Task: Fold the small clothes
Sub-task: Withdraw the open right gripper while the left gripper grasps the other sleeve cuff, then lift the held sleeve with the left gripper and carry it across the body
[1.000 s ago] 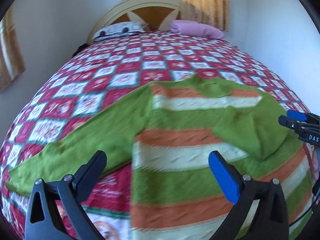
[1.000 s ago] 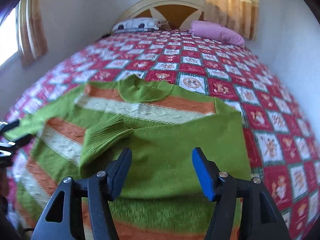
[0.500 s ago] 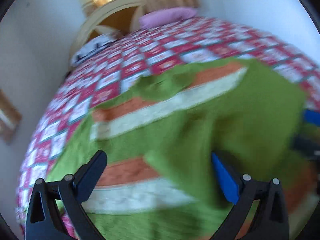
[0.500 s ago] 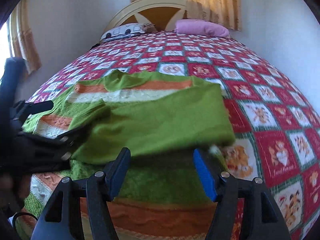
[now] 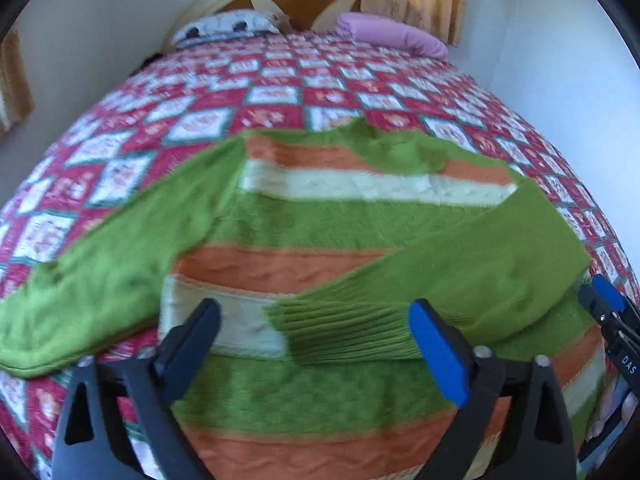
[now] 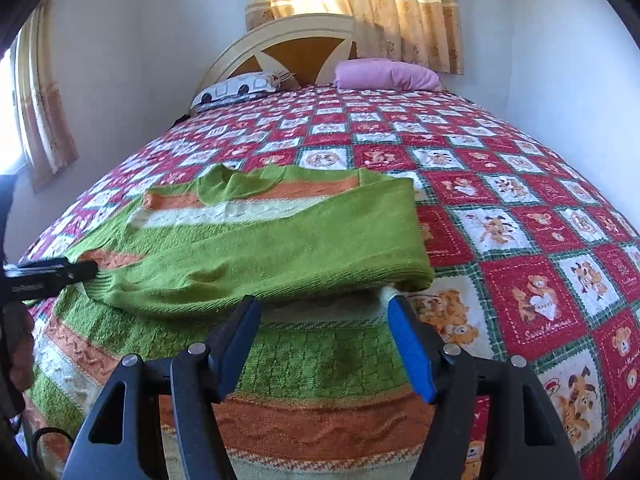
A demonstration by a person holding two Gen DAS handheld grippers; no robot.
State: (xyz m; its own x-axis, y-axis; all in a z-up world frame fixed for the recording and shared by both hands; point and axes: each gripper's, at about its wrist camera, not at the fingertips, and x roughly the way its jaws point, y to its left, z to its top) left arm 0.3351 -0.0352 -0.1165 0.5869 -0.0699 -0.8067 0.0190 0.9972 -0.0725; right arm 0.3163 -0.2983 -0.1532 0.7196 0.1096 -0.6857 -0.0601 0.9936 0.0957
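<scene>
A green sweater (image 5: pixel 320 232) with orange and cream stripes lies flat on the quilt. Its one sleeve (image 5: pixel 100 272) stretches out to the left. The other sleeve (image 6: pixel 280 240) is folded across the body. Its ribbed cuff (image 5: pixel 340 332) lies between the fingers of my left gripper (image 5: pixel 316 344). Those jaws are closing, but the pads are not pressing on the cuff. The left gripper's tip (image 6: pixel 80 272) shows at the cuff in the right wrist view. My right gripper (image 6: pixel 324 340) hovers open over the sweater's right side, nothing pinched. It shows at the edge (image 5: pixel 608 304) in the left wrist view.
The red and white checked quilt (image 6: pixel 520 240) covers the whole bed. A patterned pillow (image 6: pixel 240 88) and a pink pillow (image 6: pixel 384 74) lie at the headboard (image 6: pixel 304 40). White walls close in on both sides; curtains (image 6: pixel 360 8) hang behind. A hand (image 6: pixel 16 344) shows at the left edge.
The right gripper has drawn back from over the folded sleeve toward the sweater's near right side. The left gripper has swung over to the sleeve's cuff, and its jaws have narrowed slightly.
</scene>
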